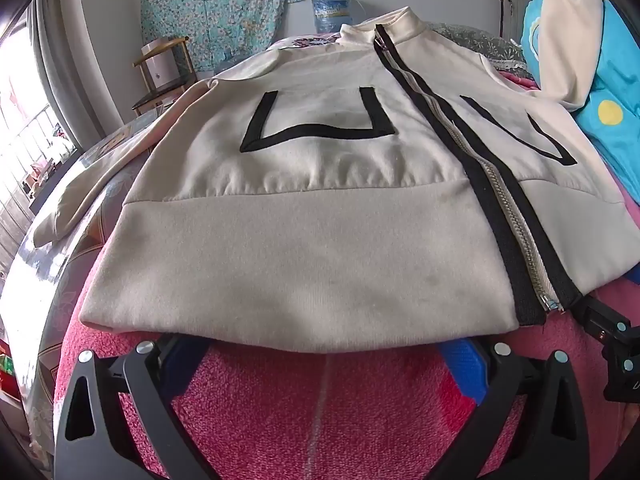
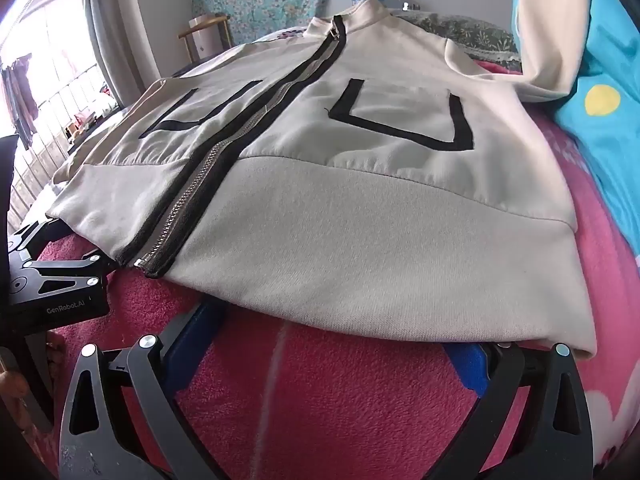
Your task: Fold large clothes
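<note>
Jacket: a cream zip-up jacket [image 1: 312, 184] lies flat and front up on a pink fleece blanket [image 1: 320, 408], collar at the far end, hem toward both cameras
Zipper: a metal zipper [image 1: 504, 200] edged in black tape runs from collar to hem and is closed along the length that shows
Pockets: a black U-shaped outline [image 1: 316, 124] sits on each chest panel, one on either side of the zipper
Sleeves: one sleeve [image 1: 80, 196] trails off the jacket's side toward the window; the other [image 2: 556, 40] rises against a blue cushion [image 2: 608, 92]
Left tool: left tool [image 1: 320, 364] has its jaws spread wide at the hem, blue pads just under the hem's edge, gripping nothing
Right tool: right tool [image 2: 324, 354] likewise stands wide open at the hem on the other side of the zipper, holding nothing
Spacing: the two tools are side by side, each visible at the edge of the other's view
Background: a wooden chair [image 1: 164, 76], a floral cloth [image 1: 216, 8] on the wall and a water jug [image 1: 332, 10]
</note>
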Motion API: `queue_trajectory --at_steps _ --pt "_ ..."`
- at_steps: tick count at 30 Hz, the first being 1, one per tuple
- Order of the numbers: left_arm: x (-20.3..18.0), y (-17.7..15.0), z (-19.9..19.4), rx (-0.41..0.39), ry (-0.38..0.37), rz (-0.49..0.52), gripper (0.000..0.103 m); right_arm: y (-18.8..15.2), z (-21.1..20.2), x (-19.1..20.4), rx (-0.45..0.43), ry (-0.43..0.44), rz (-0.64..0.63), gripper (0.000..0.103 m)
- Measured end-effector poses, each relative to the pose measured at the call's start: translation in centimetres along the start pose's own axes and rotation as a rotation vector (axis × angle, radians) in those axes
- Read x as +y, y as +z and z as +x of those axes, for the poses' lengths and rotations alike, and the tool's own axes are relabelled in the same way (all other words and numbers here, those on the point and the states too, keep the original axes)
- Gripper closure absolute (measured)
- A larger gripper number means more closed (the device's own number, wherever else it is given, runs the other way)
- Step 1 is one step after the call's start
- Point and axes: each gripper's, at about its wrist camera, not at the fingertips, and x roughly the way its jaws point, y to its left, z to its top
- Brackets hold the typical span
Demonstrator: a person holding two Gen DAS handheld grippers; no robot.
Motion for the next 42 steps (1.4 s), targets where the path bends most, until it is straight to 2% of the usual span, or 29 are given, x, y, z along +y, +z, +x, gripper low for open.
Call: queue_trajectory --at_steps 42 --pt "0.05 -0.01 0.26 0.025 -0.018 -0.012 0.004 0.02 0.04 -0.41 -0.007 0.027 0.019 0.007"
